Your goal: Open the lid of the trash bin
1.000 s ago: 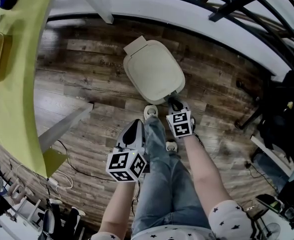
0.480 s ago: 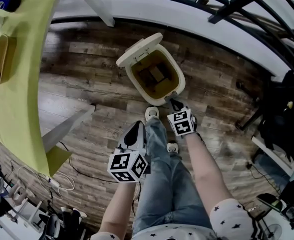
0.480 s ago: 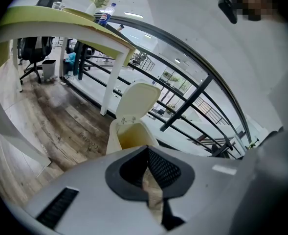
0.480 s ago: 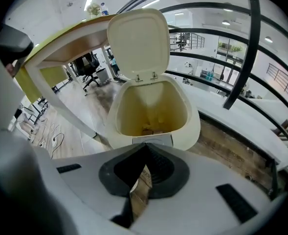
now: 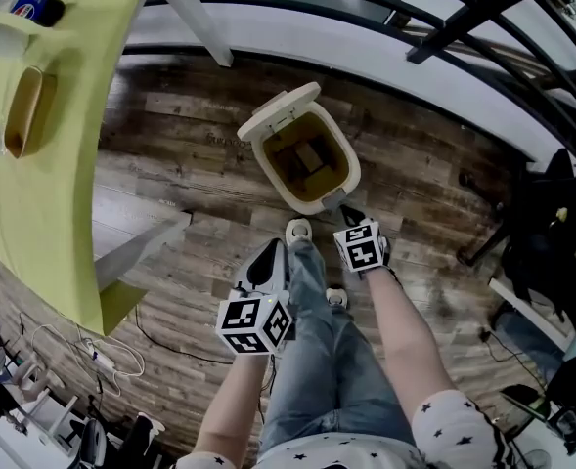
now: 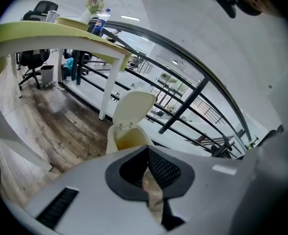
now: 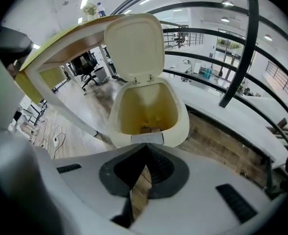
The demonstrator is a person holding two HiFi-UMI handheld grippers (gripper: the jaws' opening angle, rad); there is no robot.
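Head view: the trash bin [image 5: 312,206] stands on the wood floor [image 5: 170,164] with its lid [image 5: 278,111] tipped up and a brown box [image 5: 307,156] inside. The right claw [image 5: 346,209], jaws together and empty, sits just at the bin's near rim. The left claw [image 5: 268,258], likewise closed on nothing, is further back.

Left gripper view: a blue-labelled bottle [image 6: 99,23] stands on the yellow-green counter [image 6: 46,33], its print too small to read.

Right gripper view: a pale sticker [image 7: 147,139] on the bin's front rim is unreadable, directly ahead of the jaw tips.
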